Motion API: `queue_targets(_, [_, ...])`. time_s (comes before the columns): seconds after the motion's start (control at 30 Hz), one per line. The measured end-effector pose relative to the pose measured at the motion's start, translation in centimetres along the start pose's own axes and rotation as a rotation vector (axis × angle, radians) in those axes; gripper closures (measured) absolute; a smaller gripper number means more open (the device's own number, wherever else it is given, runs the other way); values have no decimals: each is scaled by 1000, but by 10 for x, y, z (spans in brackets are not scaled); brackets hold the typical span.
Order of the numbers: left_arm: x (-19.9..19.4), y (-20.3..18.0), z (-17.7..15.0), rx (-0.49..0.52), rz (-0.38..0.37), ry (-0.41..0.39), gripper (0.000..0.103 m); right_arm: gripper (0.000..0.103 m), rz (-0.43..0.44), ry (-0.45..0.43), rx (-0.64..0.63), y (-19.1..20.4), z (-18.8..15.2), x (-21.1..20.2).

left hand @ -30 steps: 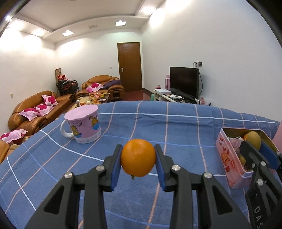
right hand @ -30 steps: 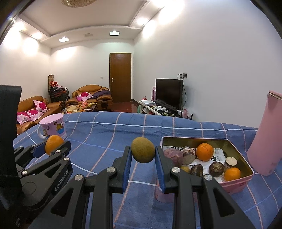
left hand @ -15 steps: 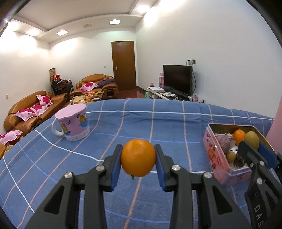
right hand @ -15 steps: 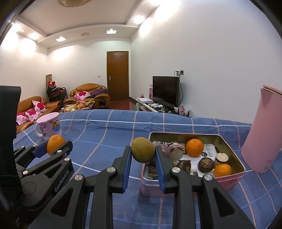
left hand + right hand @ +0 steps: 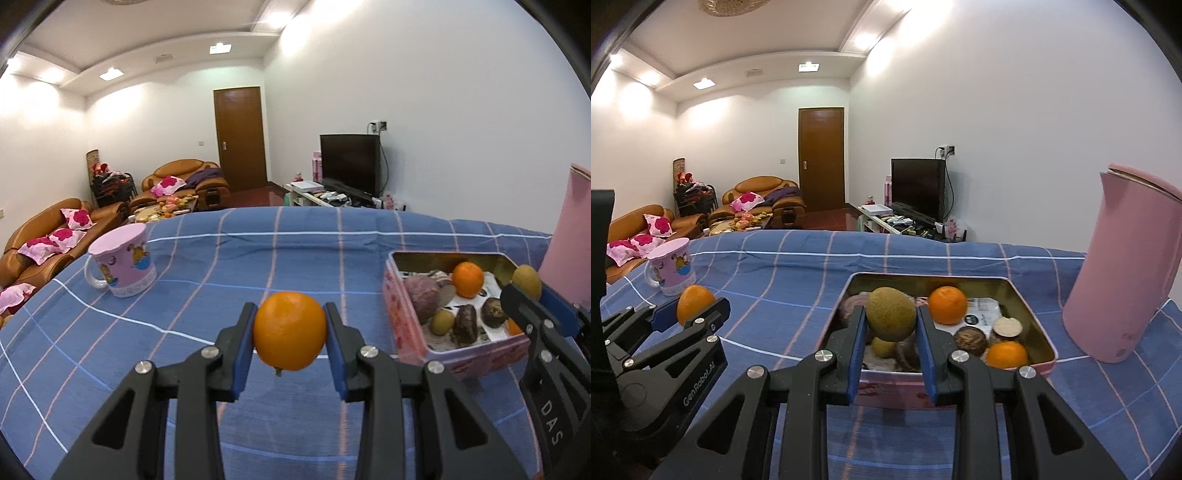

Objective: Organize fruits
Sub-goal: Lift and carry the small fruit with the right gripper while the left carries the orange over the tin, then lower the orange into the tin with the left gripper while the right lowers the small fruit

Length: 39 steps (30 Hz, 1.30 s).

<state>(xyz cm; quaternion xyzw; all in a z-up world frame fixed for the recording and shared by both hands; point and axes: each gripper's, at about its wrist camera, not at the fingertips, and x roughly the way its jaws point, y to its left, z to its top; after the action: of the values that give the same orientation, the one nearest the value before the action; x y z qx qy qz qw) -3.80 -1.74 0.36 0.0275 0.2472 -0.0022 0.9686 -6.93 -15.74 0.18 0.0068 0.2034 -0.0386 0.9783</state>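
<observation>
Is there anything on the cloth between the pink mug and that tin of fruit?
No, just bare blue checked cloth between mug and tin, seen in the left wrist view.

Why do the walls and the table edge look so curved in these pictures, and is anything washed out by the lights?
Both wrist views use fisheye lenses, so straight lines bow and the corners go black. In the left wrist view the ceiling lights blow out to white; the held orange stays sharp. In the right wrist view glare spreads on the wall, yet the tin is clear.

Bright ceiling lights (image 5: 220, 48), wall glare, sharp focus, fisheye bending, dark corners.
</observation>
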Motion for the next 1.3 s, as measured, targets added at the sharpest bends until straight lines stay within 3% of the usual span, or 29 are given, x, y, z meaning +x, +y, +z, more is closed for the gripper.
queue_targets(0.47, [-5, -63, 2, 70, -123, -4, 65, 75, -61, -5, 11, -57, -1, -5])
queue_targets(0.9, [20, -130, 16, 73, -248, 62, 65, 75, -154, 1, 63, -107, 1, 3])
queue_targets(1.1, [24, -136, 18, 55, -326, 65, 65, 75, -179, 18, 109, -124, 1, 9])
queue_targets(1.3, [27, -130, 21, 38, -355, 75, 65, 75, -224, 0, 80, -121, 4, 10])
